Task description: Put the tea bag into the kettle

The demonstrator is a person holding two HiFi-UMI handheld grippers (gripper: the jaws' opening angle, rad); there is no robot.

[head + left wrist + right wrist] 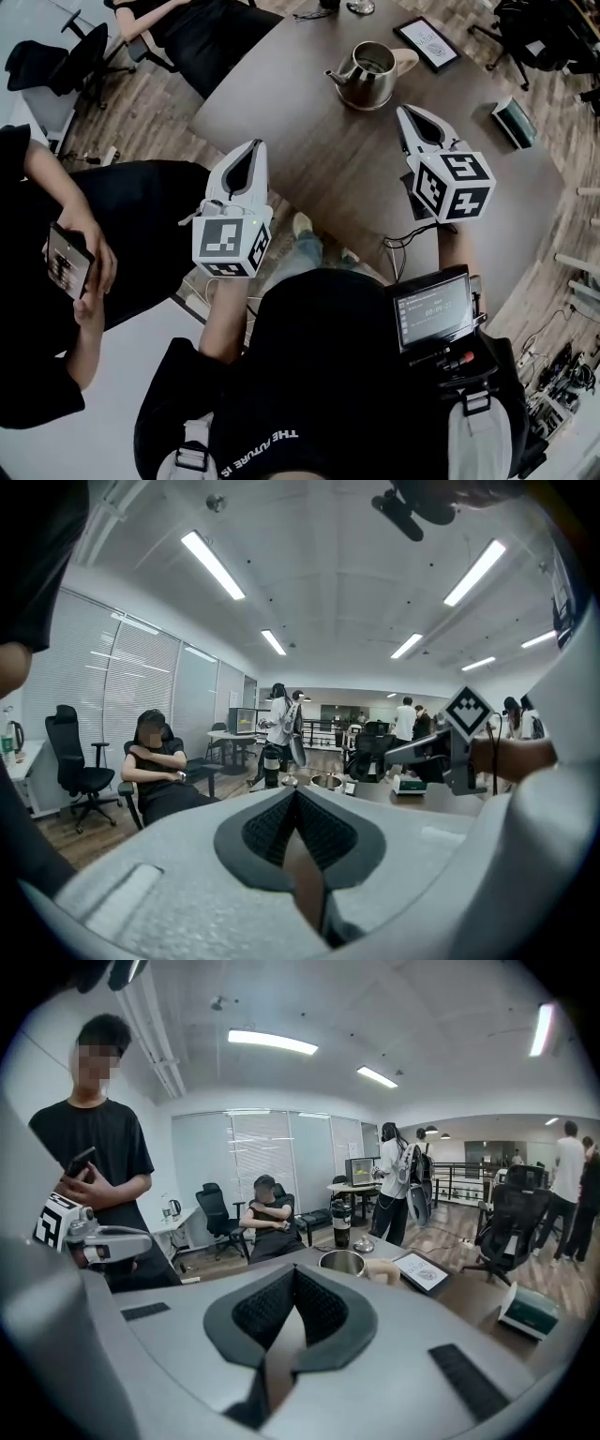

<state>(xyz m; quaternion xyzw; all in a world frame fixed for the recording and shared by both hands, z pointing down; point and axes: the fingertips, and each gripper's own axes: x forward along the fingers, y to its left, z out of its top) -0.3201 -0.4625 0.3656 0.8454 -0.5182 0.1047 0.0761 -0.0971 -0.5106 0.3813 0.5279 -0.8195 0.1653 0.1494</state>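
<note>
the left gripper (pixel 255 146) and right gripper (pixel 405 113) are held over the tabletop's (pixel 319 164) near edge, fingers (pixel 321 1309) pressed together, empty; the kettle (pixel 367 77) is set near the far edge.

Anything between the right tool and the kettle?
Nothing visible. Only bare table lies between the right tool and the kettle, whose top is open. The framed card and the small box sit off to the side.

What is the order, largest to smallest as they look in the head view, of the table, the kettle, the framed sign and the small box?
1. table
2. kettle
3. framed sign and small box: these look about alike, so I leave them unranked.
</note>
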